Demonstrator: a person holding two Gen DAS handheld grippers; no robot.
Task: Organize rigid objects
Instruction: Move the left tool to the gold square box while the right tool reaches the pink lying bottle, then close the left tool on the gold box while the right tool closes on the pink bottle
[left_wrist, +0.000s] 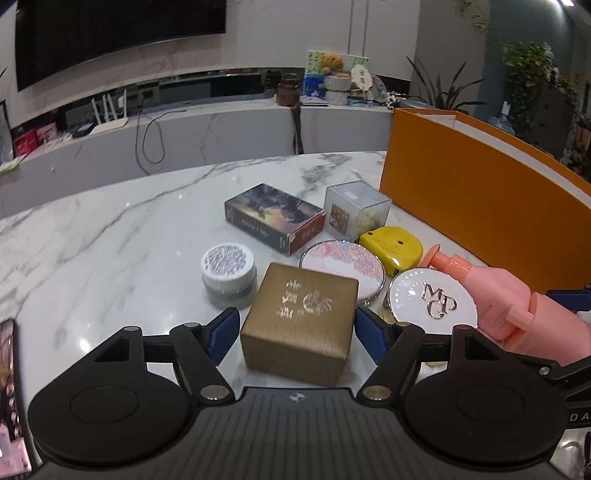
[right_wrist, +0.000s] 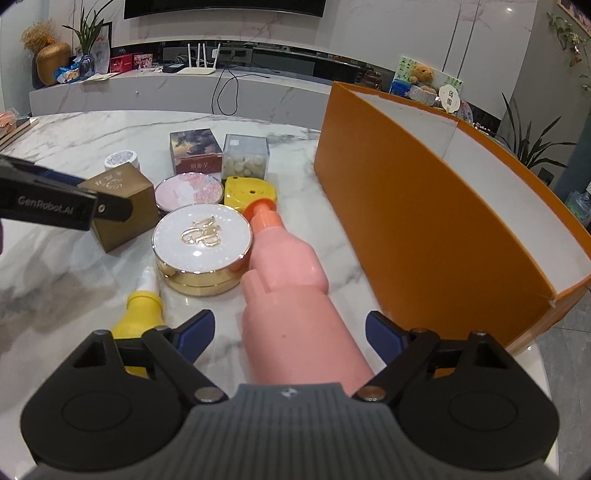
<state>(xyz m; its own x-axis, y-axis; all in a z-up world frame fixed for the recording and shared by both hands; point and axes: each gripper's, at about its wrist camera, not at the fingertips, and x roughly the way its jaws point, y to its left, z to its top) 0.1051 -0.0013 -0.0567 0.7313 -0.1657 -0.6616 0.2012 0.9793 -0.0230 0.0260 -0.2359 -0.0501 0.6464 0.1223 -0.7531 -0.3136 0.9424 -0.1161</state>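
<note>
A gold-brown box with foil print sits on the marble table between the open fingers of my left gripper, with small gaps on both sides. It also shows in the right wrist view. A pink pump bottle lies on its side between the open fingers of my right gripper, not touched by either pad. It also shows in the left wrist view. A large orange box with a white inside stands open to the right.
On the table lie a white-and-gold compact, a pink compact, a yellow case, a clear cube box, a dark card box, a white jar and a yellow bottle.
</note>
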